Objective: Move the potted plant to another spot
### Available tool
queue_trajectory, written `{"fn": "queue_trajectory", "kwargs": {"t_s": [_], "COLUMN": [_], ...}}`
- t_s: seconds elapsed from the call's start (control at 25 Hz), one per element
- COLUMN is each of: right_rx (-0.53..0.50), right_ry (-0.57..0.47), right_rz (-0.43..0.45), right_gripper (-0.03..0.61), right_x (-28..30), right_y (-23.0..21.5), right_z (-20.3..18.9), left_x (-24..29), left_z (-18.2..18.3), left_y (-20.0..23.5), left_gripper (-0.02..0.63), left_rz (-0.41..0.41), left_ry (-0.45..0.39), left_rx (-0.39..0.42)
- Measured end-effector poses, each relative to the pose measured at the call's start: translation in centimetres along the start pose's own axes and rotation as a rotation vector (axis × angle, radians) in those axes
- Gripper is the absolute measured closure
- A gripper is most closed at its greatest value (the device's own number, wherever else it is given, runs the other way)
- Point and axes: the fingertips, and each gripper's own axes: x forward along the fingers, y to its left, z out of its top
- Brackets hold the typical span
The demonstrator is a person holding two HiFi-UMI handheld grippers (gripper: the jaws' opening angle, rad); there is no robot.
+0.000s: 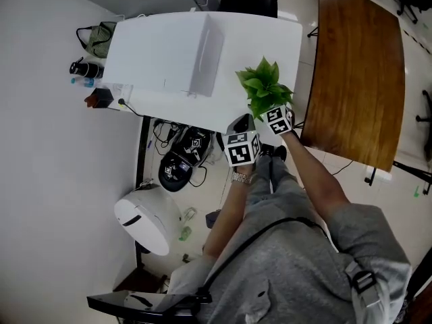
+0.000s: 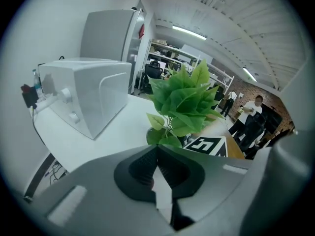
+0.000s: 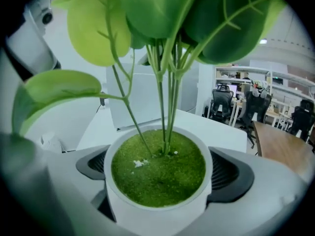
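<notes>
Right tool [image 3: 160,173]: jaws clamped on either side of the white pot of the potted plant [image 3: 157,176], pads touching the pot wall. Plant upright, green leaves above the tool.

Plant position: over the near right corner of the white counter [image 1: 256,39], right of the white box-shaped appliance [image 1: 169,56]. Cannot tell whether the pot base rests on the counter.

Left tool [image 2: 157,173]: jaws together, nothing between them, just left of the right tool and near the plant
</notes>
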Motion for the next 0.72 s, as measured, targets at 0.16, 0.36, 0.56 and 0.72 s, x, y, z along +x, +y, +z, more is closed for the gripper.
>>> {"fn": "queue_trajectory", "kwargs": {"t_s": [0.16,0.36,0.56,0.72], "right_rx": [0.011,0.099,0.382,0.471], "right_ry": [-0.015,-0.056,-0.151,-0.230], "right_rz": [0.017,-0.050,-0.168,-0.266], "right_gripper": [-0.005,-0.005,0.366,0.577], "right_x": [-1.9,-5.9,-15.4,-21.9], "right_y": [-0.2,-1.9,-3.3,-1.8], "right_z": [0.0,-0.2,-0.7,0.7], "left_x": [-0.2,-0.9,-2.2,-4.1], "left_z": [0.1,0.1,-0.1,0.0], "left_y": [-1.7,-4.1,-7.1,-9.8], "left_gripper": [0.598,0.598,0.598,0.598], "left_rz": [-0.028,-0.062,-0.136,-0.236], "left_ry": [-0.007,-0.013,-0.022,-0.056], "left_rx": [0.017,0.068,0.145,0.218]}}
